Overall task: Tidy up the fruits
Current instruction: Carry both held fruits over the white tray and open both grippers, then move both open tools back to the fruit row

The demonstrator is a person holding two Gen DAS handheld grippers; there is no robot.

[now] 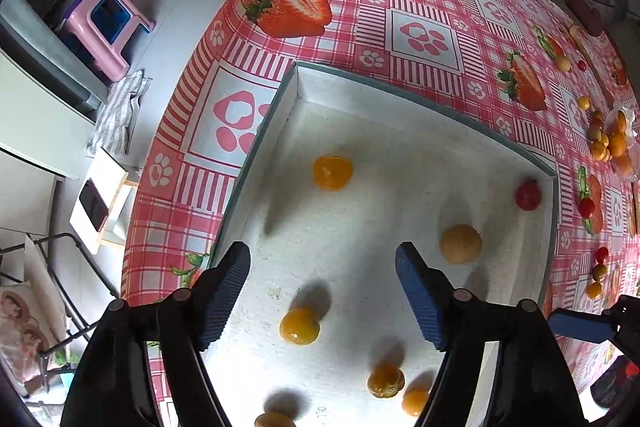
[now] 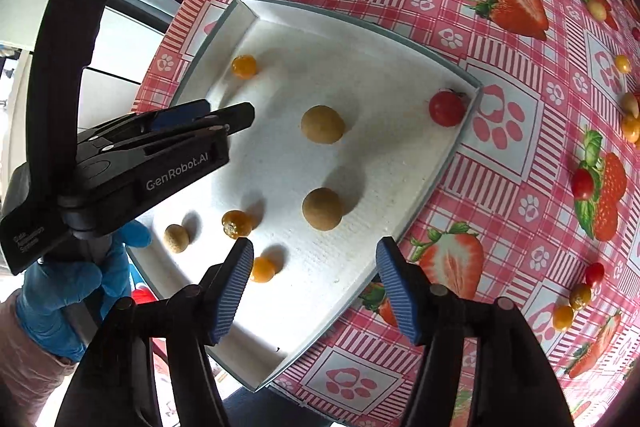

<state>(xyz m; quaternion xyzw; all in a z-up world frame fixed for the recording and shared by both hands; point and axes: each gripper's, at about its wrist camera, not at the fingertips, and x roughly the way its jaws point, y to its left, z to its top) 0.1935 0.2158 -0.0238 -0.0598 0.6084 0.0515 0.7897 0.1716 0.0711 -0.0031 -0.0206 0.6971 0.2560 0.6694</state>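
Left wrist view: my left gripper hangs over the white tray, jaws apart, nothing between them. An orange fruit lies in the tray just below them.

Right wrist view: my right gripper hangs over the tray's near edge, jaws apart, empty. A tan fruit lies in the tray beyond them; a red tomato sits in its far corner.
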